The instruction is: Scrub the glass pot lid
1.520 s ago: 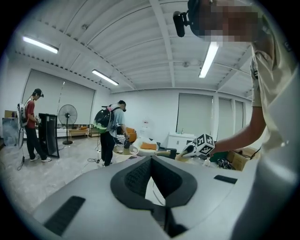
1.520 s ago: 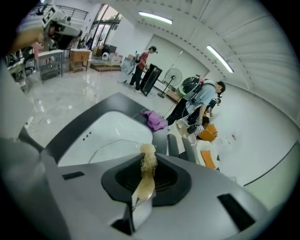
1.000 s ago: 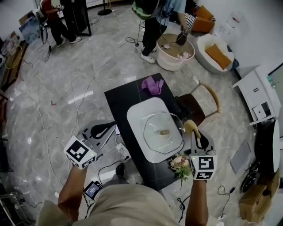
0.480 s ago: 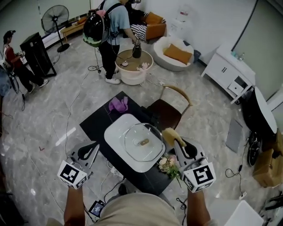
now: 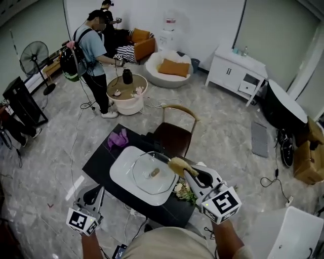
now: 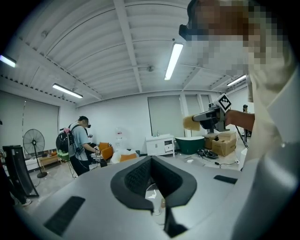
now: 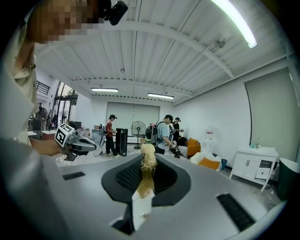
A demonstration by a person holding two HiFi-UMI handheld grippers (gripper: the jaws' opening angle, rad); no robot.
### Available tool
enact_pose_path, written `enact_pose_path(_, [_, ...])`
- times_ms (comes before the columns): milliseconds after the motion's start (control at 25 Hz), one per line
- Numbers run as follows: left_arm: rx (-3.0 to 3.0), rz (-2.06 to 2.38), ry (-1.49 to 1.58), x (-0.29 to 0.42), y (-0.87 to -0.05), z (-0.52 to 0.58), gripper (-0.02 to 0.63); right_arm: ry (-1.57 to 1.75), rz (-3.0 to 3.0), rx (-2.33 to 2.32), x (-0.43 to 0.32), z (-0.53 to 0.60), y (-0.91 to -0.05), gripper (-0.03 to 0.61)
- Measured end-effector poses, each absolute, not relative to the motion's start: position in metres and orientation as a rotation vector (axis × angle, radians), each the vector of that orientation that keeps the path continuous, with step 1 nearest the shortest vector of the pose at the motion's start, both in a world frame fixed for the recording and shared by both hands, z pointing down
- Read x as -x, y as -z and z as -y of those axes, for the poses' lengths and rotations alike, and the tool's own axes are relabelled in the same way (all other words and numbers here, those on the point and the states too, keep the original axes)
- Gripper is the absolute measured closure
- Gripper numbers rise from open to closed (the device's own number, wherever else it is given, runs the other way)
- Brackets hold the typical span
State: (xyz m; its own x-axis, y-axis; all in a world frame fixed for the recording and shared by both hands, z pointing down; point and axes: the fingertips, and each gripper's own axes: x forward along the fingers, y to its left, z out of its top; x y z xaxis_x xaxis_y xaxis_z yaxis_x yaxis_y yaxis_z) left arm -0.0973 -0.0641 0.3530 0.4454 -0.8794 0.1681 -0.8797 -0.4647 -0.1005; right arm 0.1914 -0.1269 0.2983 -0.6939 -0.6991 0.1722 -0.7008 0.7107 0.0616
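Tongs on the left gripper (image 5: pixel 96 193) are sitting closed and empty, drawing back from the bench (image 5: pixel 101 154). Right gripper (image 5: pixel 185 172) tongs are keeping the yellow sponge (image 5: pixel 176 164) pinched, nearing the glass pot lid (image 5: pixel 144 178) on the white tray (image 5: pixel 119 169); scrubbing appears imminent.

The person wears a loose khaki shirt (image 5: pixel 164 247), pale and plain, with the forearms left bare below it. A small black camera (image 7: pixel 116 11) is fixed at the head. The left gripper (image 5: pixel 94 191) and the right gripper (image 5: pixel 183 171) are alike: smooth light-grey shells, rounded and broad, each with a black teardrop-shaped opening on top. Seen close, the shells carry narrow dark slots on either side, and the inner pads (image 6: pixel 136 176) are black and finely ribbed. Behind each shell sits a white cube, the left cube (image 5: pixel 81 222) and the right cube (image 5: pixel 221 204), printed with black square markers.
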Motion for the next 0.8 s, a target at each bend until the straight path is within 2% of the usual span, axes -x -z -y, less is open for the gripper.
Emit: enact_pose_path(800, [-2.706,1.57,-0.294,0.093,-0.359,0.036,0.598,-0.044,2.707,-1.188,-0.197,0.09,-0.306,0.535])
